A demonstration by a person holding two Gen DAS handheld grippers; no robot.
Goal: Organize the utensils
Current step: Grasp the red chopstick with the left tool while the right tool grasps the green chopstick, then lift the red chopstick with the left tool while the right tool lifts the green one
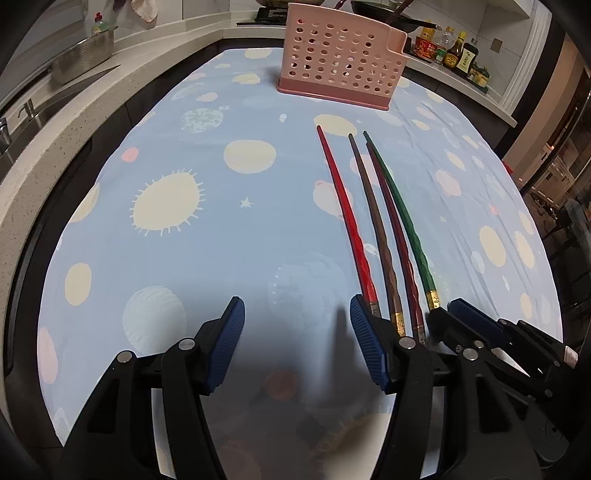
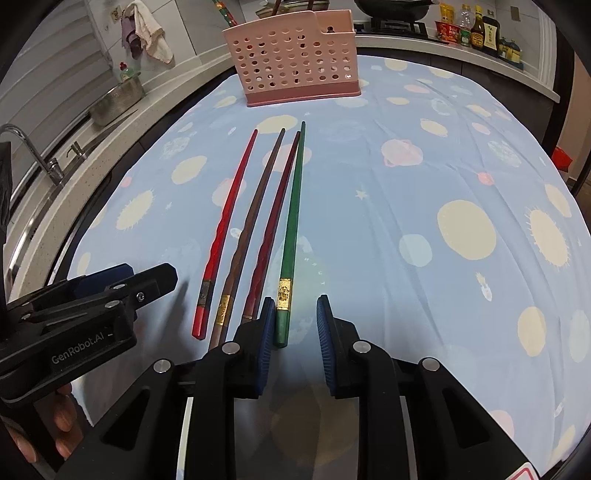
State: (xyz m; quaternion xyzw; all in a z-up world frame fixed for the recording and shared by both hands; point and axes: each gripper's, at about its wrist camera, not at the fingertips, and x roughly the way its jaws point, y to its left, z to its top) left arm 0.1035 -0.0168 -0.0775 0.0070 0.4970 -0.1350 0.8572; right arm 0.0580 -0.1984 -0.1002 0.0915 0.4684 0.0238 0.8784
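**Four chopsticks on the cloth, both grippers open**

Four chopsticks lay side by side on the blue planet-print tablecloth point(image 2: 424, 206), tips toward the holder: one red chopstick point(image 2: 231, 221), one brown chopstick point(image 2: 255, 218), one dark red chopstick point(image 2: 275, 221) and one green chopstick point(image 2: 293, 206). The brown, dark red and green ones nearly met at their far tips; the red one lay a little apart on the left. One pink perforated utensil holder point(image 2: 295, 59) stood upright beyond them, well apart from the tips.

My right gripper point(image 2: 295, 325) was partly open and gripped nothing; the green chopstick's thick end lay between its fingers, just beside the left blue pad point(image 2: 266, 321), though I could not tell whether they touched. My left gripper point(image 1: 295, 328) was spread wide and empty, its right pad point(image 1: 364, 325) close by the red chopstick's butt end.

Around the table ran a counter with one faucet point(image 2: 26, 147), one metal pot point(image 2: 118, 99), a row of sauce bottles point(image 2: 472, 29) and one dark wok point(image 1: 388, 14) on the stove.
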